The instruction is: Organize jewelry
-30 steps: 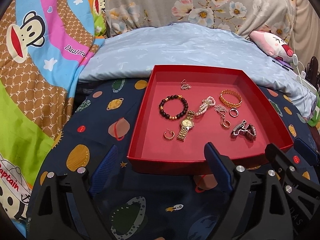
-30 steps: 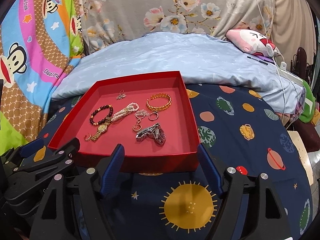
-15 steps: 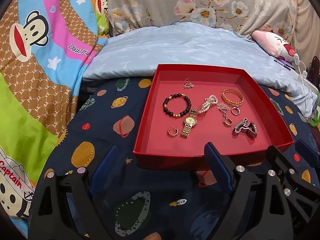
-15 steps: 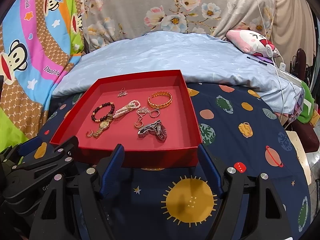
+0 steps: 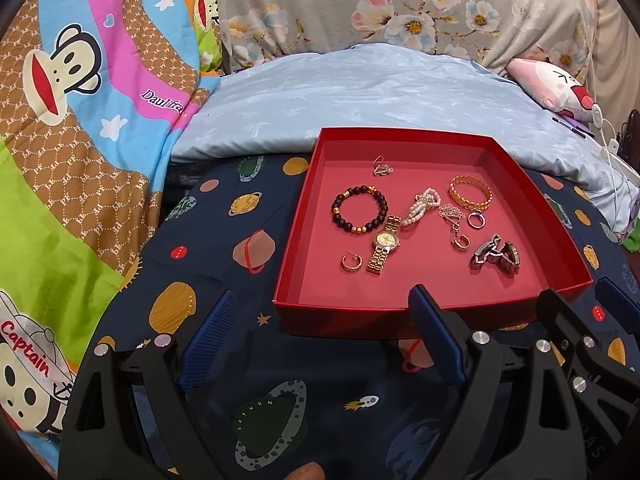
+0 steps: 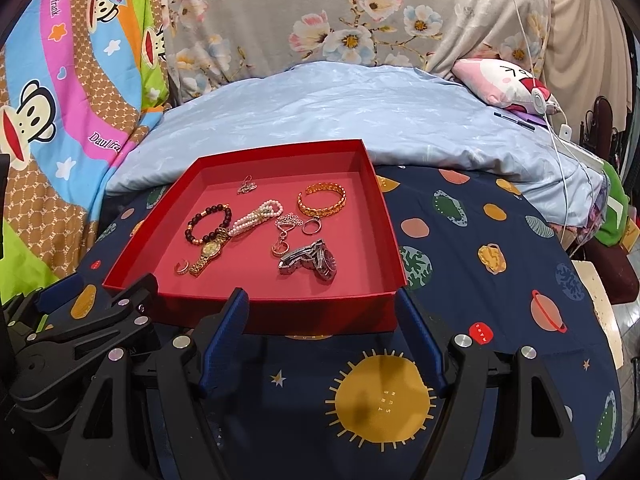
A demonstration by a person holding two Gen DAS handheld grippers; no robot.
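Jewelry is lying loose on the floor of a shallow red cardboard tray (image 5: 496, 150), which is sitting on a dark blue planet-print bedspread (image 6: 480, 280) on the bed. A black bead bracelet with gold spacers (image 5: 359, 214) is resting toward the tray's left, a gold link wristwatch (image 5: 385, 244) is touching its lower edge, and a small gold hoop earring (image 5: 351, 262) is lying just beside the watch strap. A white pearl strand (image 5: 422, 206), a gold cuff bangle (image 5: 470, 193) and a silver-toned metal watch (image 6: 310, 260) are filling the right half.

Nothing inside the tray is shifting compared with a second ago; only the viewpoints are changing, with both cameras pulling slightly back and up so the tray is sitting lower and smaller. Every piece is already lying in the tray, which fits either a sorting about to be made or one done, and I cannot settle which.

The left hand-held gripper (image 5: 320, 340) is hanging released over the bedspread short of the tray's near wall, grasping nothing; the right hand-held gripper (image 6: 324, 336) is likewise spread wide and empty.

The small silver pieces near the bangle are overlapping and hard to separate. The tray's near wall is partly hidden behind the fingers, and a fingertip is barely showing at the bottom edge of the left view.
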